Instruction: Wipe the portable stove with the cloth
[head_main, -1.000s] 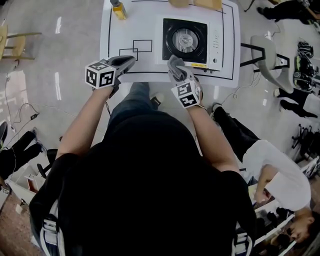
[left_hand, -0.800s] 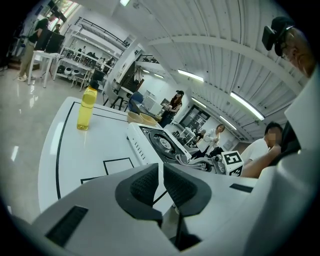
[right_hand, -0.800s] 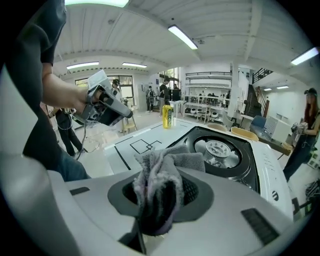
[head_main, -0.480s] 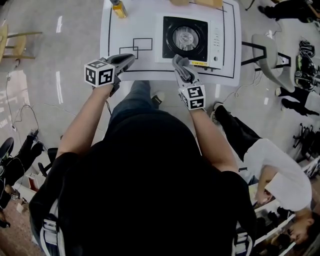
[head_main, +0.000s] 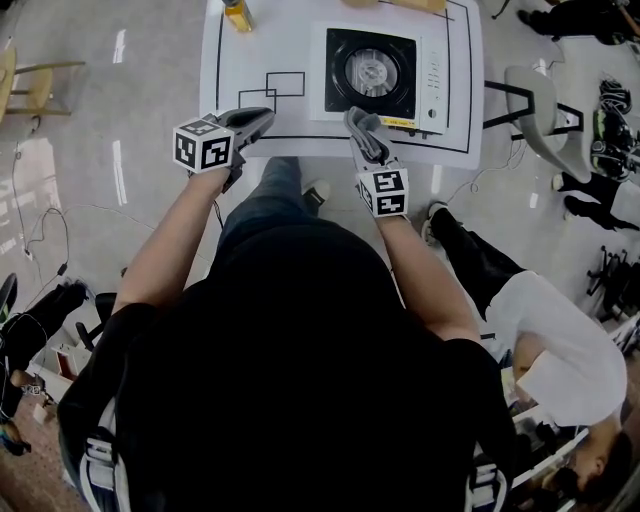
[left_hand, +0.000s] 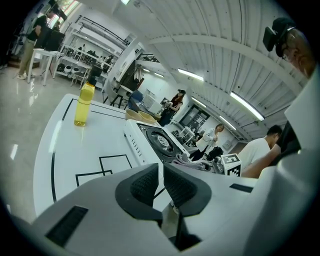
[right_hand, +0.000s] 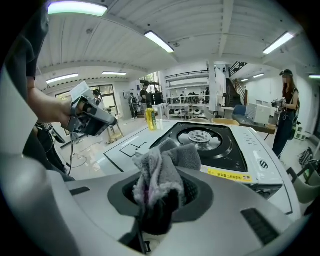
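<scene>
A: Cloth (right_hand: 167, 162) status?
B: Likely soft, light; bunched, pinched in right gripper (head_main: 362, 135) at portable stove (head_main: 432, 80) front edge. Best gripped mid-bunch, tail free.
A: Left gripper (left_hand: 161, 182)?
B: Pressed together, empty, left of stove.

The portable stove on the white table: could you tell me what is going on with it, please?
A person holds a grey cloth clamped in the right gripper at the near edge of the portable stove, apparently about to wipe it. The left gripper is shut and empty, over the table.
</scene>
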